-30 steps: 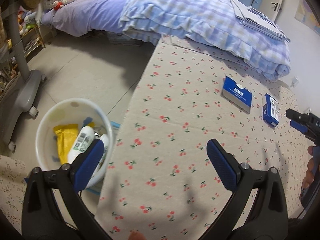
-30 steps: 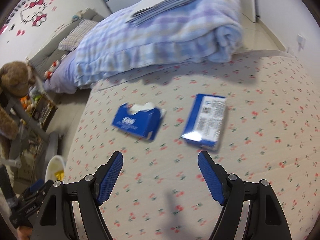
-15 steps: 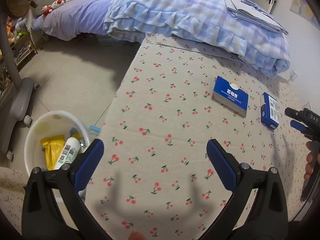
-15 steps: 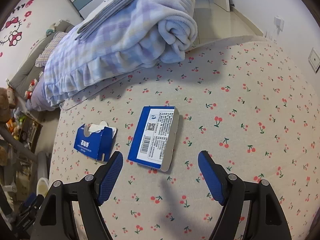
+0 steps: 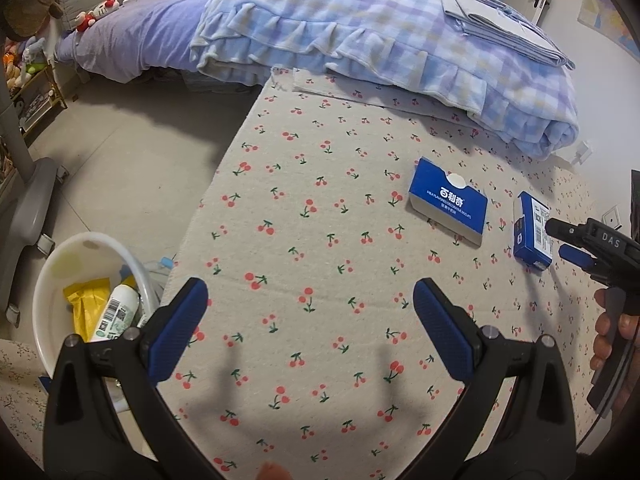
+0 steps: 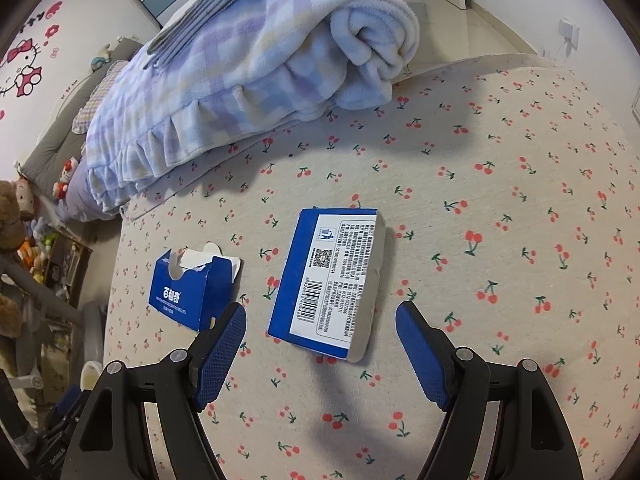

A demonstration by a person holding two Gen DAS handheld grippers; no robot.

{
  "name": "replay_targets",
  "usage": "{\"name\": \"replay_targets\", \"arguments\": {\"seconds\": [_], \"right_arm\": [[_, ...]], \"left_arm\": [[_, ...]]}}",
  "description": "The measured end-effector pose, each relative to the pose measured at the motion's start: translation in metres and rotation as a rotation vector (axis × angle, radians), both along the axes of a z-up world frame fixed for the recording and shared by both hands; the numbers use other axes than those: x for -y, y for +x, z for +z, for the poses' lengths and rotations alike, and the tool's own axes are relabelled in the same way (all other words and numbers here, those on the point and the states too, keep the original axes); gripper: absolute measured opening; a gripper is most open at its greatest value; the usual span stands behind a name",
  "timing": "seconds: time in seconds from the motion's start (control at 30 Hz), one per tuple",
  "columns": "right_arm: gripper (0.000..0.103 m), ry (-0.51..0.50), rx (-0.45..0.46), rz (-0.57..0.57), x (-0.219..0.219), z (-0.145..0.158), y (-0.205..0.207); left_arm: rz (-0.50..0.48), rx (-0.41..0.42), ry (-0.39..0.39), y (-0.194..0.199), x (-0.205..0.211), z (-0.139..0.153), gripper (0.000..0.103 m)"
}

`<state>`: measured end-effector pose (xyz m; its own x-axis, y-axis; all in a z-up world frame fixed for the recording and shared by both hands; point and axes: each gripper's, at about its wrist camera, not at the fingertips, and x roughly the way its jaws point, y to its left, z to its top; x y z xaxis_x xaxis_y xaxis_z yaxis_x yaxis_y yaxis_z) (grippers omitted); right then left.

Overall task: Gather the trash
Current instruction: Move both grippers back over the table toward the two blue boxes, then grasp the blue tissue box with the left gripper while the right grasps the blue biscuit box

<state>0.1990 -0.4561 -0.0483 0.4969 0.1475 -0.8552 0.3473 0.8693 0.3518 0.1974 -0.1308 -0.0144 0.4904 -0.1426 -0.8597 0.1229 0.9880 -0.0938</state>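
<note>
Right claw [image 6: 320,354] wide apart, poised just short of the flat blue box [image 6: 328,282] on the cherry-print bed, long axis running straight away. Left claw [image 5: 310,330], also spread, sits farther off.

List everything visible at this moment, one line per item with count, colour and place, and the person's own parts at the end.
closed box: 1, blue with white printed label, lying flat on the cherry-print cover, just ahead of the right tongs
opened box: 1, blue, flap torn open, on the cover beside the closed box
bin: 1, white, on the floor by the cover's edge
yellow wrapper: 1, in the bin
bottle: 1, white, in the bin
cherry-print cover: 1, beige with red cherries
blanket: 1, blue-lilac plaid, folded at the far end
left tongs: open, empty
right tongs: open, empty
hand: 1, gripping the right tool
</note>
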Motion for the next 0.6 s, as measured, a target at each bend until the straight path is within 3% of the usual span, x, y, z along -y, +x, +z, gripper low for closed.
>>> {"name": "replay_targets", "arguments": {"seconds": [0.33,0.37,0.4,0.6], "right_arm": [[0.079,-0.007,-0.054,-0.014,-0.008,-0.022,0.019],[0.076,-0.014,-0.067,-0.009,-0.010,-0.024,0.020],[0.065,-0.040,-0.073,-0.005,-0.012,-0.024,0.020],[0.064,-0.058,-0.078,0.043,-0.006,-0.012,0.006]], "left_arm": [[0.033,-0.060,-0.051,0.005,0.017,-0.010,0.102],[0.042,-0.070,-0.055,0.007,0.020,-0.011,0.102],[0.052,-0.077,-0.057,0.008,0.023,-0.011,0.102],[0.109,-0.103,-0.074,0.023,0.050,-0.007,0.102]]}}
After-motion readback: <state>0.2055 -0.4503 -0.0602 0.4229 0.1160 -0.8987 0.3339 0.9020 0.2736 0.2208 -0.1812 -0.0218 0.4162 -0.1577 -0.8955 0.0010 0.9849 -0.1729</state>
